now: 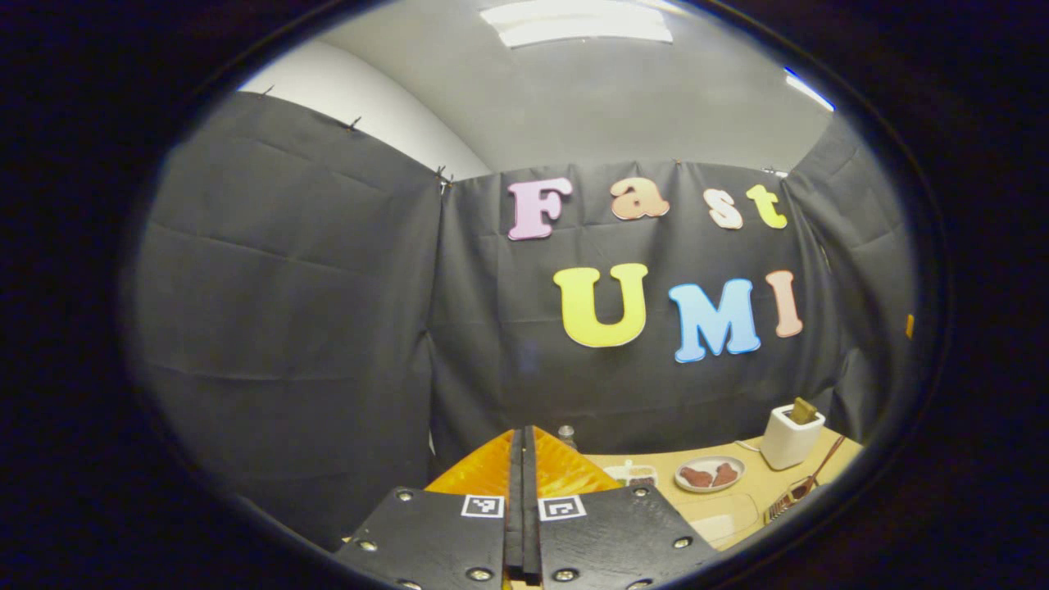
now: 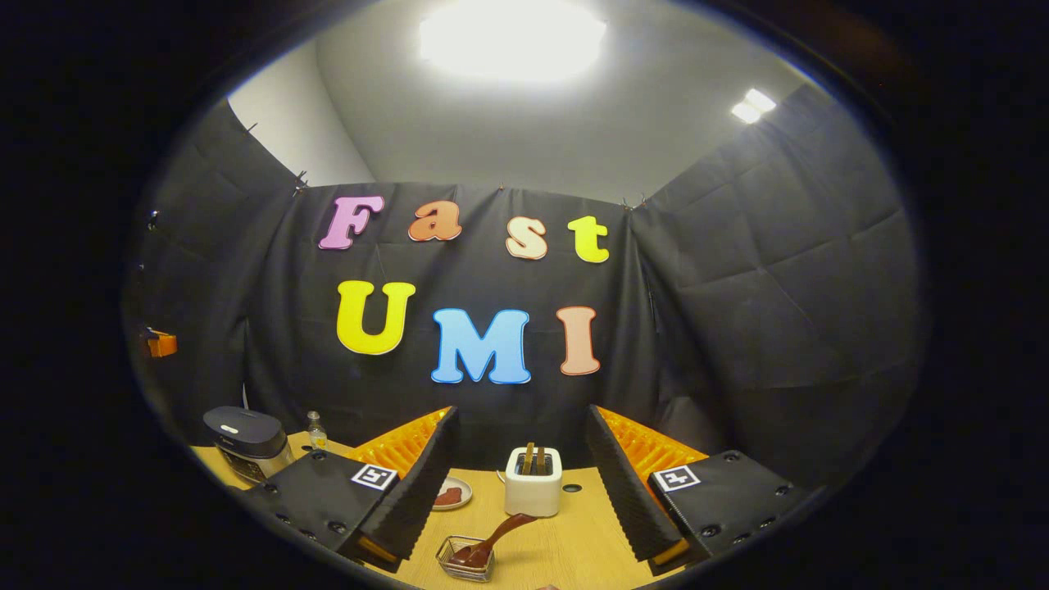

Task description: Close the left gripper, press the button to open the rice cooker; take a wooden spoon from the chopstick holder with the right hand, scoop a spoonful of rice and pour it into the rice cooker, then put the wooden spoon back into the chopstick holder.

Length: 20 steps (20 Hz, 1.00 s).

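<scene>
In the right gripper view the rice cooker stands at the far left of the wooden table, its dark lid down. A brown wooden spoon leans in a small wire holder near the table's front, low between my fingers. My right gripper is open, held above the table with nothing in it. In the left gripper view my left gripper is shut on nothing and points at the cloth wall. The wooden spoon and its holder sit far to its right.
A white toaster with two slices stands mid-table, behind the holder. A small plate with brown pieces lies left of it, and a small bottle stands behind the cooker. The toaster and plate lie at the lower right.
</scene>
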Motion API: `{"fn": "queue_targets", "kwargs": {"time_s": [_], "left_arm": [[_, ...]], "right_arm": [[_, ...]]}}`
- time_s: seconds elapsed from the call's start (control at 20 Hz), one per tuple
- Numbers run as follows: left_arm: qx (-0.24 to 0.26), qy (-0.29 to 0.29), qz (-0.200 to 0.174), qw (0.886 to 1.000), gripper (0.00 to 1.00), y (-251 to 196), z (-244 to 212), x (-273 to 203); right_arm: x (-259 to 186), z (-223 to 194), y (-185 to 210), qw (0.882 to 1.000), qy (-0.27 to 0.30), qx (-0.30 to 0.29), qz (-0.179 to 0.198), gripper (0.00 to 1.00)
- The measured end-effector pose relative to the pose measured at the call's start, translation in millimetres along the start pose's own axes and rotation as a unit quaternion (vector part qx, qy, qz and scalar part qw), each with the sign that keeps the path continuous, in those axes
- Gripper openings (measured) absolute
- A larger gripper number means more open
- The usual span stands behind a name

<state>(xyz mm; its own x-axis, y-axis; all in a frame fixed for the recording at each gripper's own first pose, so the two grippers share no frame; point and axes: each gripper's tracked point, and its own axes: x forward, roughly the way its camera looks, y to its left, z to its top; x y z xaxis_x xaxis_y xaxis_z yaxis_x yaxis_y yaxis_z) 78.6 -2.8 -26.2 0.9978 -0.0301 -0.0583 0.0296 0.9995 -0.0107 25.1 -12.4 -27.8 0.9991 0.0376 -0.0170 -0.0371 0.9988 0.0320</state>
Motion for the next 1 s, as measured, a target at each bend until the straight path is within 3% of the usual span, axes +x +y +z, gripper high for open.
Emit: {"fn": "queue_targets", "kwargs": {"time_s": [0.55, 1.0], "left_arm": [[-0.014, 0.091, -0.044, 0.995, 0.01, 9.4, -94.8, 85.6], [-0.021, 0.169, -0.059, 0.984, 0.01, 16.2, -185.5, 118.7]], "right_arm": [[12.6, -5.6, 15.3, 0.999, 0.017, -0.017, -0.046, 0.98], [17.4, -8.2, 26.6, 0.996, 0.030, -0.038, -0.070, 0.97]]}}
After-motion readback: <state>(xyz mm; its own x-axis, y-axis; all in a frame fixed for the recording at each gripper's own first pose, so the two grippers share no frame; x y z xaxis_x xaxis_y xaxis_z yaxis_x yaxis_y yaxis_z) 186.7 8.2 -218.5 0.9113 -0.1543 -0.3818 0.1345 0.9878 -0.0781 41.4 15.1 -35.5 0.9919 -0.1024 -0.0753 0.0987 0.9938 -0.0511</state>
